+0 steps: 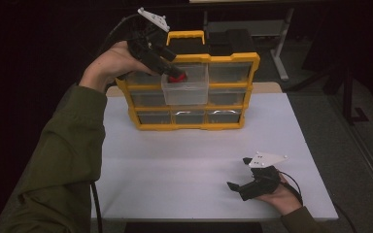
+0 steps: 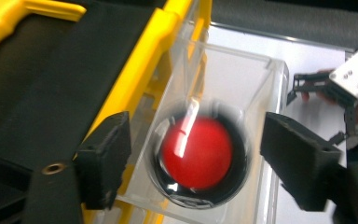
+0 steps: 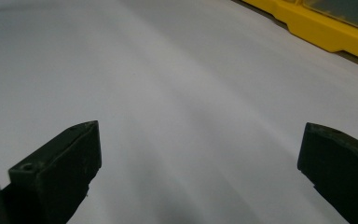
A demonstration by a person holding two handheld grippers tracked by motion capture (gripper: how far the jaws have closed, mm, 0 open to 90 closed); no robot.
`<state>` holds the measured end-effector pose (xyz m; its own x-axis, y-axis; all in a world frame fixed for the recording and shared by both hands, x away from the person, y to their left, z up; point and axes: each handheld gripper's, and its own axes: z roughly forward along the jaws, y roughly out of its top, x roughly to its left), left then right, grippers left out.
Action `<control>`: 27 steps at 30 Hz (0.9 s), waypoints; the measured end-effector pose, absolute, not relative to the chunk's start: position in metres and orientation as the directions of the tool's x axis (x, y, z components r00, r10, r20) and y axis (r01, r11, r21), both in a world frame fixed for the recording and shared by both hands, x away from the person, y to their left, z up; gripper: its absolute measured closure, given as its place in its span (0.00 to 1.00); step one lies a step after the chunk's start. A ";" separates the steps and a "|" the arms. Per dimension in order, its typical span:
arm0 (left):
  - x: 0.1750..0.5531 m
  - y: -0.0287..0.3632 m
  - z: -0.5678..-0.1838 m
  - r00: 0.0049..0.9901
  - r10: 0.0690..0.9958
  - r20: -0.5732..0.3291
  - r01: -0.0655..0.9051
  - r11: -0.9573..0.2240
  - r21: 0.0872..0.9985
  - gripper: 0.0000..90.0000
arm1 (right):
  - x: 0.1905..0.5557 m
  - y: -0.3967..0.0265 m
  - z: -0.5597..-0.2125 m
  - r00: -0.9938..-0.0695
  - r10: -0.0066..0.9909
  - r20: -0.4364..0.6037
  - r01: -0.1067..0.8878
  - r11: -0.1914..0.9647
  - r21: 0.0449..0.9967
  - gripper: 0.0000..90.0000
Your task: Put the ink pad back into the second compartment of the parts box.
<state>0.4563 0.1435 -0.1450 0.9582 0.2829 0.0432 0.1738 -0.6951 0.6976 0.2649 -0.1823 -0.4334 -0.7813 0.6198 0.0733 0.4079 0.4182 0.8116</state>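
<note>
At upper centre of the high view: yellow organizer (image 1: 233, 58) standing on the white tabletop (image 1: 184, 165), one clear drawer (image 1: 187, 90) pulled out of its front. Left claw (image 1: 177, 75) poised over that drawer, a red ball (image 1: 177, 77) at its tips. Right claw (image 1: 238, 182) at lower right, resting low on the tabletop, well apart from the organizer, jaws spread and holding nothing.

Left gripper view, centre: red ball (image 2: 196, 153), ringed in black, lying inside the clear drawer (image 2: 261, 93), blurred. Left claw (image 2: 193, 161) jaws stand either side of the ball, clear of it, partly open. Organizer (image 2: 135, 74) at left; right claw (image 2: 326, 93) at far right.

Right gripper view: right claw (image 3: 200, 158) wide open over bare tabletop (image 3: 168, 93), nothing between the jaws. Organizer (image 3: 326, 32) edge at upper right.
</note>
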 end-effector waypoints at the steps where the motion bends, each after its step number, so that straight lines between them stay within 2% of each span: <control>1: 0.455 0.145 -0.144 0.958 0.284 0.044 0.173 -0.691 0.702 0.25 | 0.265 -0.182 -0.433 -0.781 0.620 0.073 0.408 0.417 0.812 0.00; 13: 0.433 0.176 -0.140 0.953 0.297 0.056 0.162 -0.660 0.733 0.19 | 0.265 -0.182 -0.434 -0.780 0.621 0.069 0.410 0.424 0.808 0.00; 27: 0.413 0.200 -0.170 0.943 0.328 0.057 0.185 -0.658 0.730 0.12 | 0.265 -0.181 -0.434 -0.780 0.622 0.066 0.410 0.428 0.806 0.00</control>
